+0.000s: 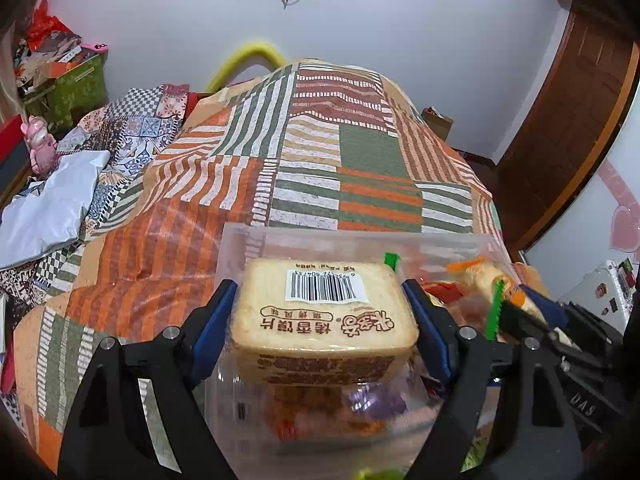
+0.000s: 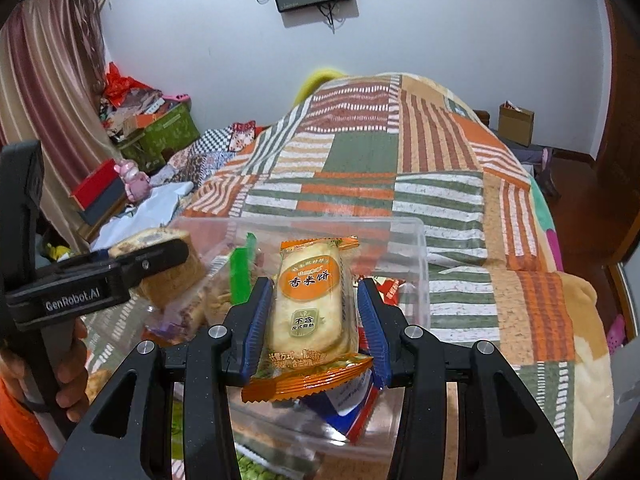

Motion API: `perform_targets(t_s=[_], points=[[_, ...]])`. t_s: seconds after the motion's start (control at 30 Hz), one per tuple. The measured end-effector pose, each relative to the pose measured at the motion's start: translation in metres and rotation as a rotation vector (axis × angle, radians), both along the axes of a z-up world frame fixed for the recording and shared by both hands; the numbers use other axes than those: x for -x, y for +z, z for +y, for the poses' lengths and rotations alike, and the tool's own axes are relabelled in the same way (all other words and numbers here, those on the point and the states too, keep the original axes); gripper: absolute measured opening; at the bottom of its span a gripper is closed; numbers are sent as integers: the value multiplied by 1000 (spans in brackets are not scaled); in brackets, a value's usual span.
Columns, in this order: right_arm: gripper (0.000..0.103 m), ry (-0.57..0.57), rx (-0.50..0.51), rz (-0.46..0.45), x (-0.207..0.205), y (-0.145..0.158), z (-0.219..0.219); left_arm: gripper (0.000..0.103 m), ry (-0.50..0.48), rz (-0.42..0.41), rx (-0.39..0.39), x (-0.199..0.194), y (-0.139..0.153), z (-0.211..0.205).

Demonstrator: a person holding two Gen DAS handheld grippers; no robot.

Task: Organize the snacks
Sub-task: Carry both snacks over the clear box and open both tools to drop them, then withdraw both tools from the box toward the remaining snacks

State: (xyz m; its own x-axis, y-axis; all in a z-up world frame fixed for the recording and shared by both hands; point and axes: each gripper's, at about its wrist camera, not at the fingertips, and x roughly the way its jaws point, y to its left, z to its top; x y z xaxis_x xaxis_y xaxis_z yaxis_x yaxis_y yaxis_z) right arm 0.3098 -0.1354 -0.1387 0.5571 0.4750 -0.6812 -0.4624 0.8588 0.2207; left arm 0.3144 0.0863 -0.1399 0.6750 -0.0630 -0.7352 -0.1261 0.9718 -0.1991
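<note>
Between the blue pads of the left gripper (image 1: pixel 324 316) sits a toasted bread-slice pack (image 1: pixel 324 320), clamped at both sides, held over a clear plastic bin (image 1: pixel 240 240). Its pale wrapper shows a barcode label and brown printed characters. To the right, the right gripper (image 2: pixel 316 320) is closed on a rice cracker packet (image 2: pixel 310 312), orange-edged and see-through, with an orange oval label, also above the bin. Inside the bin lie other wrapped snacks, among them a green-edged packet (image 2: pixel 242 268). Beneath and beyond spreads a striped patchwork quilt (image 1: pixel 320 152); far left stand a green box (image 2: pixel 168 136) and a pink figurine (image 2: pixel 134 180).
</note>
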Motion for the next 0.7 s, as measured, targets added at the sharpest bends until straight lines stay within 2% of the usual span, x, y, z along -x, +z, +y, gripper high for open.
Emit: perform_targets(t_s=[0.2, 0.3, 0.37, 0.7], points=[[43, 5, 17, 28, -4, -9, 3, 81, 6, 20, -1, -7, -3, 2], [44, 4, 12, 38, -4, -8, 1, 81, 22, 25, -41, -6, 0, 3], [45, 9, 2, 44, -3, -5, -1, 81, 18, 19, -37, -4, 4, 5], [52, 8, 9, -11, 26, 19, -10, 81, -11, -17, -85, 34, 29, -4]])
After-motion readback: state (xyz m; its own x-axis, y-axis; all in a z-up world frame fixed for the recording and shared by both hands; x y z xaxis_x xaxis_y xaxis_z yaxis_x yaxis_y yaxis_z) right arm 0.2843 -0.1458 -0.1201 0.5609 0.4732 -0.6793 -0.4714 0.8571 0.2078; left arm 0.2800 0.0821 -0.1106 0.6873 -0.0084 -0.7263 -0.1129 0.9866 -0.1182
